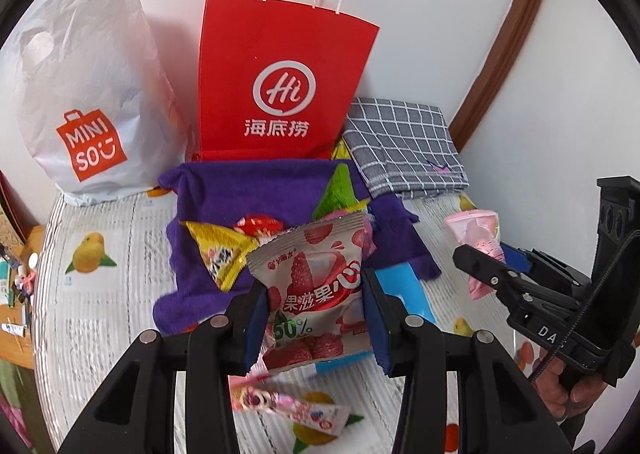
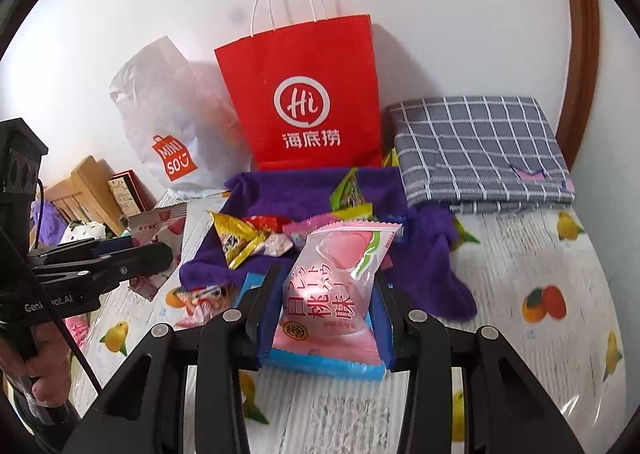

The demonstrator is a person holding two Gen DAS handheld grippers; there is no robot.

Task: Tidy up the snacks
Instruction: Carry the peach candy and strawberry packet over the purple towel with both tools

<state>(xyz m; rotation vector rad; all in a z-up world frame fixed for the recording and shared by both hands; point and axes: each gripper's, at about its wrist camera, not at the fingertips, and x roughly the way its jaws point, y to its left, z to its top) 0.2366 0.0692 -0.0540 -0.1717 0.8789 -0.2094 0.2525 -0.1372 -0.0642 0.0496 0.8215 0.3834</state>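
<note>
A red-and-white strawberry snack packet sits pinched upright in the left gripper; the right gripper, angled downward, clamps a pink peach packet, both above the purple cloth

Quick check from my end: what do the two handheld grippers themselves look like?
Both are matte black linkage frames with silver pivot pins and blue finger pads. The right gripper has white lettering on its body and a black cable down to the hand. The left gripper has white lettering and a cable too.
</note>
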